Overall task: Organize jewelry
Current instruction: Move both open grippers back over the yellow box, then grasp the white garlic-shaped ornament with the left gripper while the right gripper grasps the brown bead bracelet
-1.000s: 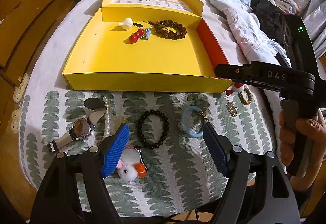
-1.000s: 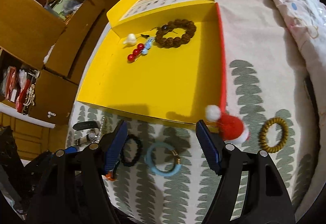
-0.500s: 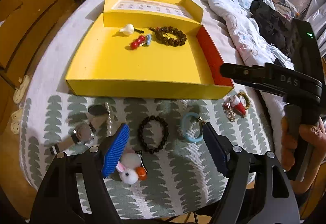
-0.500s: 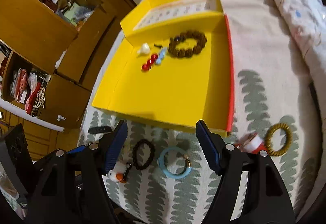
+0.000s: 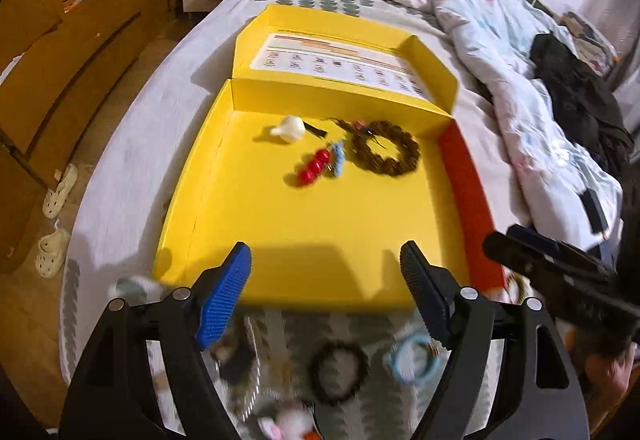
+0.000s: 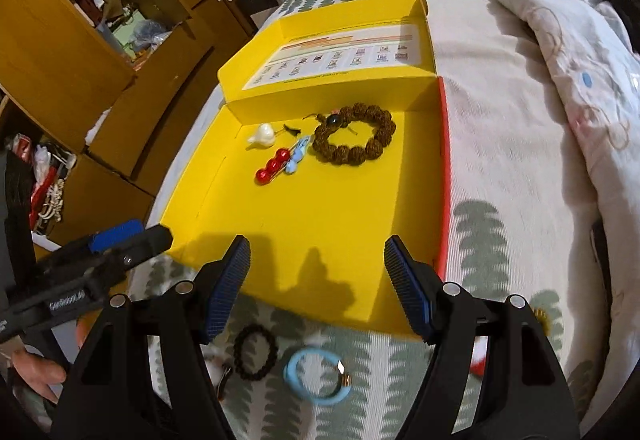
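Note:
A yellow box (image 5: 312,232) (image 6: 320,224) lies open on the bed; inside are a brown bead bracelet (image 5: 386,154) (image 6: 354,138), a red bead clip (image 5: 314,168) (image 6: 273,165) and a white charm (image 5: 290,128) (image 6: 262,134). In front of the box a black bead bracelet (image 5: 340,370) (image 6: 256,350) and a light blue ring bracelet (image 5: 414,360) (image 6: 318,376) lie on the leaf-print cover. My left gripper (image 5: 326,292) hangs open over the box's near edge, nothing between its pads. My right gripper (image 6: 316,284) is open too, empty, above the same edge.
A white plush charm (image 5: 290,420) lies at the bottom edge. A crumpled quilt (image 5: 500,52) covers the bed's right side, with dark clothing (image 5: 576,100) on it. Wooden drawers and shelves (image 6: 80,52) stand on the left. Slippers (image 5: 60,188) sit on the floor.
Both grippers have moved forward toward the box, so the loose jewelry has slid to the bottom of each view. Both stay open and empty.

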Motion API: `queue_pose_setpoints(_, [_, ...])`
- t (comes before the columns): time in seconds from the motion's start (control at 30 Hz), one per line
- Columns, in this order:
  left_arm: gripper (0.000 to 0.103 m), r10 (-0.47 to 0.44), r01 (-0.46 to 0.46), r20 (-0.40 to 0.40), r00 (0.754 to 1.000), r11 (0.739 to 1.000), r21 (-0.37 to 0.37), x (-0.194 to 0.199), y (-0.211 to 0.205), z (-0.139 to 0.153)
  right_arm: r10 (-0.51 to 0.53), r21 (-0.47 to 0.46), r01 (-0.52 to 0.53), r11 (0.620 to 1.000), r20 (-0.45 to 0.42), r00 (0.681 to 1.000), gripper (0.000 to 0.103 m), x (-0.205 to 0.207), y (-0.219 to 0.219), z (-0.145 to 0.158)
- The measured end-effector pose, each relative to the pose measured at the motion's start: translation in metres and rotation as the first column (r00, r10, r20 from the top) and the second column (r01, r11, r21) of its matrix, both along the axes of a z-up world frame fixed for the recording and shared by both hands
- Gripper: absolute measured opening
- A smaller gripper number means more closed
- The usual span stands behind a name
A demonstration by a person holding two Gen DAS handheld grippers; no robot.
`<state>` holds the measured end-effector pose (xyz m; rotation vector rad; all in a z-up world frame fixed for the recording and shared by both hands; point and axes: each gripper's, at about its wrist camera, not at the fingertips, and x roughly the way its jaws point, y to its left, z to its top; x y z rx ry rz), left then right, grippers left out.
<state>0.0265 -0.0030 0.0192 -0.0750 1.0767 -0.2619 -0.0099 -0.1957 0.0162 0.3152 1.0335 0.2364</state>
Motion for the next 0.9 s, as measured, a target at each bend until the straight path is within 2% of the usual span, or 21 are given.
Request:
queue_pose_setpoints(0.2, [0.076, 0.011, -0.011, -0.003, 1.000, 0.999, 0.052, 0.045, -0.006, -0.020, 0.019, -0.069, -0.017, 0.997, 0.018, 1.000, 0.072, 0.034, 0.012, -0.005])
queue_pose_setpoints(0.33, [0.076, 0.013, -0.013, -0.011, 1.000, 0.997, 0.074, 0.074, -0.009, -0.028, 0.018, -0.099, -0.018, 0.995, 0.001, 1.000, 0.072, 0.056, 0.014, -0.017])
queue_pose_setpoints(0.47, [0.076, 0.022, -0.020, -0.013, 1.000, 0.994, 0.105, 0.100, -0.012, -0.035, 0.045, -0.167, -0.046, 0.985, -0.009, 0.999, 0.072, 0.076, 0.022, -0.029])
queue_pose_setpoints(0.57, [0.076, 0.019, -0.015, -0.037, 0.999, 0.995, 0.095, 0.116, -0.013, -0.043, 0.082, -0.189, -0.082, 0.979, -0.008, 0.997, 0.072, 0.086, 0.028, -0.036])
queue_pose_setpoints(0.7, [0.066, 0.017, -0.008, -0.086, 0.996, 0.994, 0.108, 0.132, -0.015, -0.055, 0.138, -0.271, -0.135, 0.953, -0.008, 0.990, 0.072, 0.100, 0.042, -0.045])
queue_pose_setpoints(0.9, [0.066, 0.014, -0.001, -0.121, 0.992, 0.994, 0.107, 0.146, -0.020, -0.070, 0.177, -0.264, -0.186, 0.946, -0.060, 0.982, 0.070, 0.116, 0.050, -0.065])
